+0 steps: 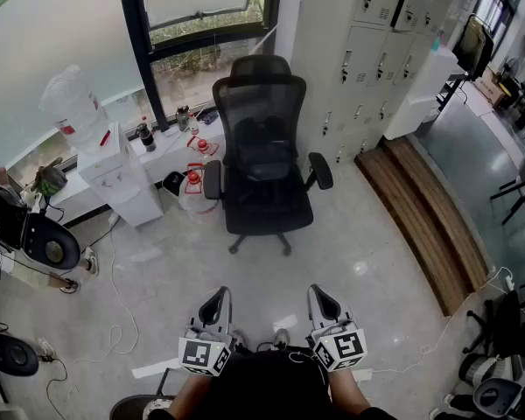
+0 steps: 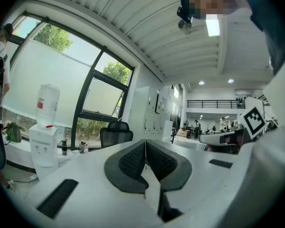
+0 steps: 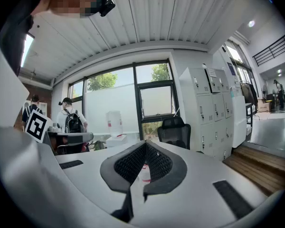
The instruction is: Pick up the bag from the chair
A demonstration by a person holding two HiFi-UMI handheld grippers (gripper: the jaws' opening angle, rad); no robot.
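Note:
A black mesh office chair [image 1: 262, 160] stands in the middle of the floor, in front of the window. On its seat lies a dark bag [image 1: 264, 154], hard to tell apart from the black backrest. My left gripper [image 1: 217, 303] and right gripper [image 1: 322, 301] are held side by side low in the head view, well short of the chair. Both are shut, with nothing between their pads. The left gripper view shows its closed jaws [image 2: 145, 148] with the chair [image 2: 116, 132] far off to the left. In the right gripper view the chair [image 3: 175, 131] stands beyond its closed jaws [image 3: 145, 152].
A white water dispenser [image 1: 114, 173] with a bottle [image 1: 70, 103] stands left of the chair, and a red-capped jug [image 1: 192, 189] sits beside it. Grey lockers [image 1: 367, 51] and a wooden step [image 1: 429, 217] are to the right. Cables [image 1: 114, 322] trail across the floor. A person with a backpack [image 3: 72, 120] stands at a desk.

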